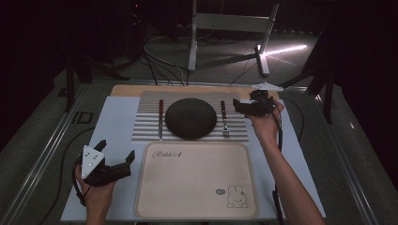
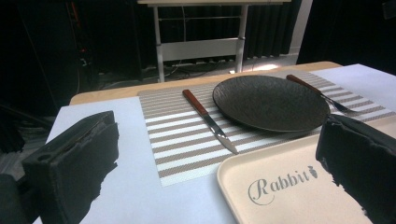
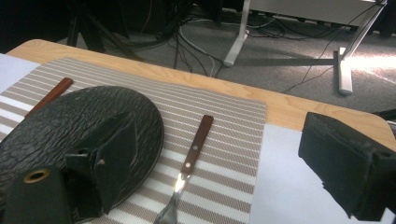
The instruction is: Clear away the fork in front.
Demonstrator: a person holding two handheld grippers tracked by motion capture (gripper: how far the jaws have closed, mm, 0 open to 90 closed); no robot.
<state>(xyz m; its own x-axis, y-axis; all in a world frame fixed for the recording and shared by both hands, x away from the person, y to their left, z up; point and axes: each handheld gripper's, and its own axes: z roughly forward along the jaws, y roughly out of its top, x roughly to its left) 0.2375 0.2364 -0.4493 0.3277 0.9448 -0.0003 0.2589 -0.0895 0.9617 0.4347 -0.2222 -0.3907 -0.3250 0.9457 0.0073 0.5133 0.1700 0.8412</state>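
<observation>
Where the striped mat (image 1: 190, 117) lies across the far half of the surface (image 1: 117, 122), the right hand-held gripper (image 1: 248, 105) hangs above the mat's right edge, jaws spread wide, gripping nothing and touching nothing; in the right gripper view its jaws stand well apart with the fork (image 3: 187, 175) between them and lower down, one jaw overlapping the plate (image 3: 56, 126) in the picture. Fork: red-brown handle, metal tines, flat on the mat just right of the plate, handle pointing away from the person. Plate: dark, round, textured, centre of the mat. Knife (image 1: 160, 118): matching handle, flat on the mat just left of the plate. Left hand-held gripper (image 1: 115, 154): low at the near left, beside the tray (image 1: 197, 180), jaws wide apart, empty. Tray: cream, marked "Rabbit", on the near half of the surface, nothing on it.
</observation>
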